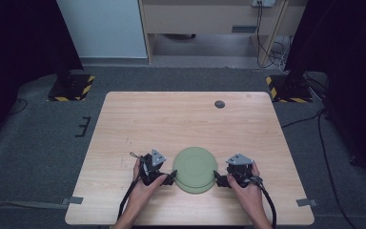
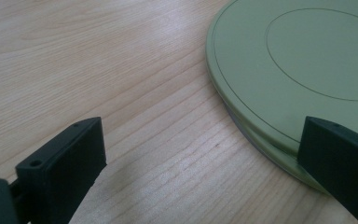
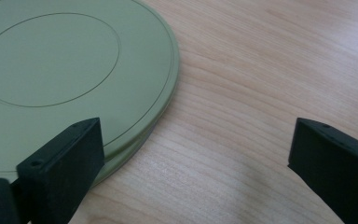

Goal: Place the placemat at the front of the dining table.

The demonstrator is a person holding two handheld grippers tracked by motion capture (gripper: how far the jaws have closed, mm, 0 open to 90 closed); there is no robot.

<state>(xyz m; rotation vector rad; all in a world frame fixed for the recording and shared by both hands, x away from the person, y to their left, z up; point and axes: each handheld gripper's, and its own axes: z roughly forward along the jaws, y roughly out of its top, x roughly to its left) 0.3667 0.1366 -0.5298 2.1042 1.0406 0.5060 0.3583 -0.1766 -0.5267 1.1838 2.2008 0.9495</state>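
Wood-grain table (image 1: 138, 119) is carrying the green plates (image 1: 195, 169) near its front edge, and I'm bracketing them with left gripper (image 1: 168, 177) and right gripper (image 1: 219, 180), jaws wide, judging them stiff, slippery, best pinched at the rim.

Two forearms reach forward side by side. The left gripper (image 1: 170, 177) and right gripper (image 1: 218, 179) point inward toward each other, both with jaws spread wide.
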